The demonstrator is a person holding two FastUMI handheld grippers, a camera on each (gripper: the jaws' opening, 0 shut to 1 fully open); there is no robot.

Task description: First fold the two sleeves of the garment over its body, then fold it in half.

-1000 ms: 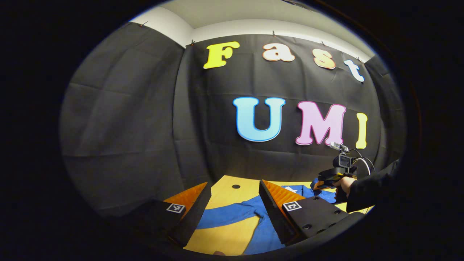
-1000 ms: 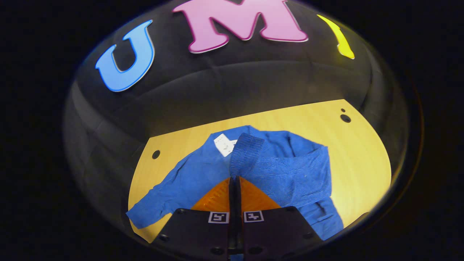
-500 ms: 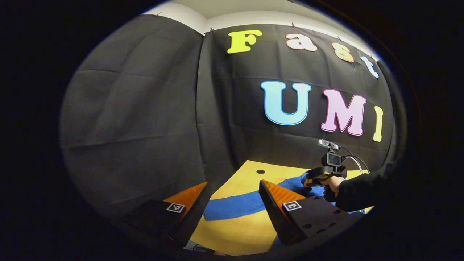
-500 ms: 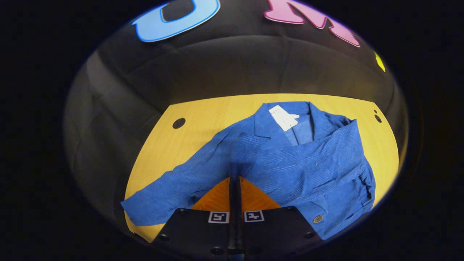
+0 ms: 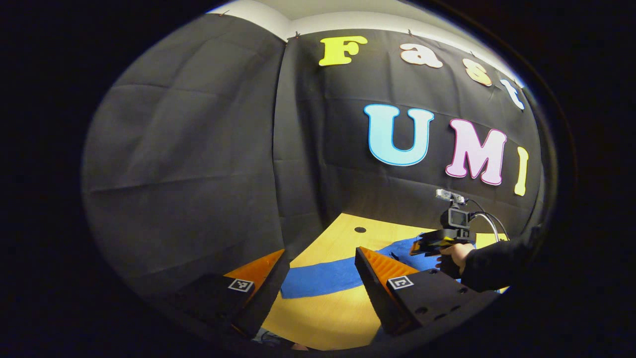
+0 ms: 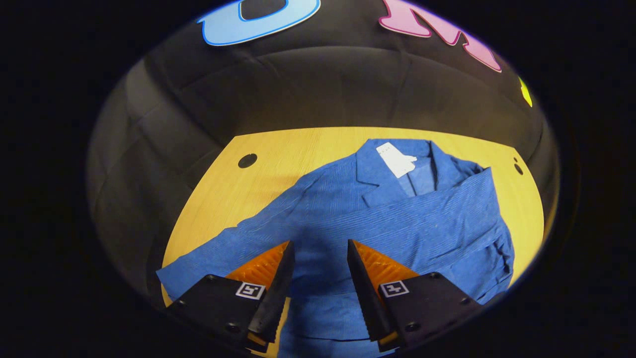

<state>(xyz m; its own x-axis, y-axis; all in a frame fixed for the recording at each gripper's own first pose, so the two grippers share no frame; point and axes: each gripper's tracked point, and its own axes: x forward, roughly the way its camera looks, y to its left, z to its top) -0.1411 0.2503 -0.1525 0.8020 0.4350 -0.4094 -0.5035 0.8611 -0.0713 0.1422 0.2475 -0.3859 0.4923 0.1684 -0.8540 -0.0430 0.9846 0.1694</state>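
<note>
- Two hand-held grippers are at work; the right hand-held gripper (image 6: 318,278) hovers over the blue garment (image 6: 377,223) with its fingers apart and nothing between them, a stance that suits a sleeve just laid down rather than one about to be lifted.
- Beyond its fingertips, the folded sleeve (image 6: 422,209) lies as a band across the garment's chest, below the collar and its white label (image 6: 396,159). I judge that this is the first fold done.
- The other sleeve (image 6: 223,253) stretches away from the garment's body to the left of the right gripper view, flat on the yellow surface (image 6: 278,149), so the second sleeve fold looks not yet made.
- The left hand-held gripper (image 5: 318,278) is also spread and empty, poised beside that loose sleeve (image 5: 323,278), likely placed there to take it.
- In the left gripper view, the right hand-held gripper is seen farther off, held by a hand (image 5: 454,253) in a dark sleeve.
- The garment's hem is cut off behind the fingers in the right gripper view, and the loose sleeve's cuff is partly hidden there too.
</note>
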